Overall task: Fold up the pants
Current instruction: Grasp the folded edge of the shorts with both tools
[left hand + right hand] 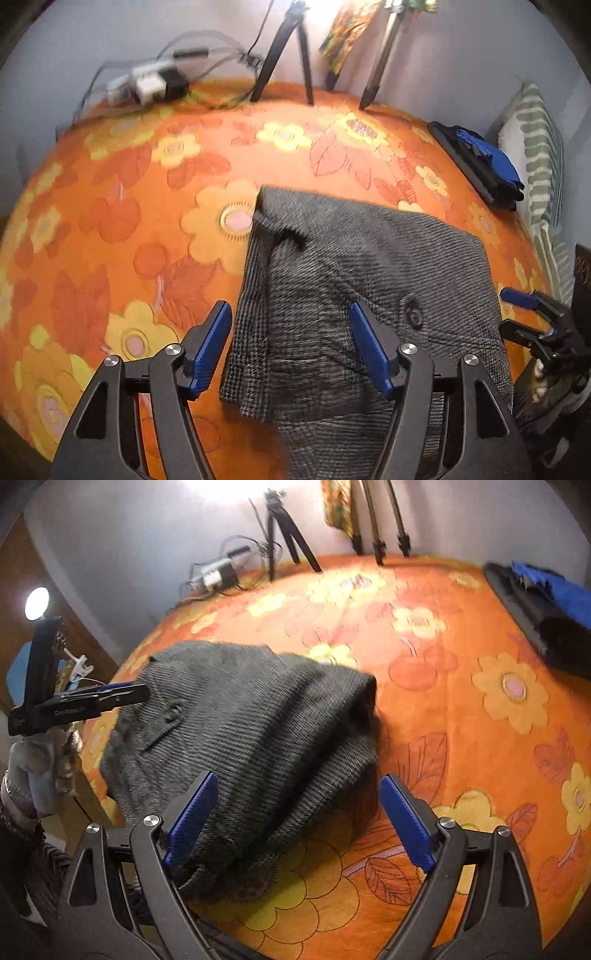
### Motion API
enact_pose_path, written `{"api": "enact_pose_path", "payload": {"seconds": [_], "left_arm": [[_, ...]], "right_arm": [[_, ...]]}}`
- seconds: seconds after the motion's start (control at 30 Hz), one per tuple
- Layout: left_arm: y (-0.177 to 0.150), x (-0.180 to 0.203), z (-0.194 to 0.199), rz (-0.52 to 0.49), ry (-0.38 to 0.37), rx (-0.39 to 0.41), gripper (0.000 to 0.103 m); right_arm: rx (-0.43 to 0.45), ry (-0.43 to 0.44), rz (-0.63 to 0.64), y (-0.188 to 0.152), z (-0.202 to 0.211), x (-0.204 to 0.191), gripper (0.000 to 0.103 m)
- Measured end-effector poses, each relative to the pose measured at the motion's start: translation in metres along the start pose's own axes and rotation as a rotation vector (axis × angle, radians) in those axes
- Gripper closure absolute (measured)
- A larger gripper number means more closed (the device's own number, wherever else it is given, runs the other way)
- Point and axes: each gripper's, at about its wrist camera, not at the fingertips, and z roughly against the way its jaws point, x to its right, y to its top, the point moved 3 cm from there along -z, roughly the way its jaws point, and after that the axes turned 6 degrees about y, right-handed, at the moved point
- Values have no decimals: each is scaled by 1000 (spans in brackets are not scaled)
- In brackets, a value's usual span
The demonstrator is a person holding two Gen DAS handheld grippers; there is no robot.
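Observation:
Grey checked pants [369, 266] lie folded in a thick bundle on the orange flowered bedspread [129, 206]. A button shows on the top layer. My left gripper [290, 314] stands open over the bundle's near left edge; cloth lies below the gap, and the blue pads do not press it. In the right wrist view the pants [240, 716] rise in a hump, and my right gripper [298, 782] is open above their near right edge, holding nothing. The right gripper [513, 314] also shows at the left wrist view's right edge, and the left gripper [122, 692] at the right wrist view's left.
Tripod legs [280, 55] stand at the bed's far edge beside a tangle of cables and a power block [151, 83]. A stack of black and blue clothes [480, 162] lies at the far right, next to a striped pillow [535, 147]. A sleeve [33, 771] shows at left.

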Motion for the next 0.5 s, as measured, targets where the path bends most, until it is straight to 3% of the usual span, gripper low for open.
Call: {"api": "enact_pose_path", "payload": {"seconds": [0.17, 0.3, 0.5], "left_arm": [[-4, -12, -14, 63, -60, -44, 27], [-5, -24, -25, 156, -145, -76, 26], [-4, -22, -27, 145, -152, -74, 26]], "right_arm": [[-33, 33, -90, -3, -10, 13, 7], [-45, 71, -147, -4, -18, 18, 2], [-52, 107, -158, -1, -24, 14, 2]]}}
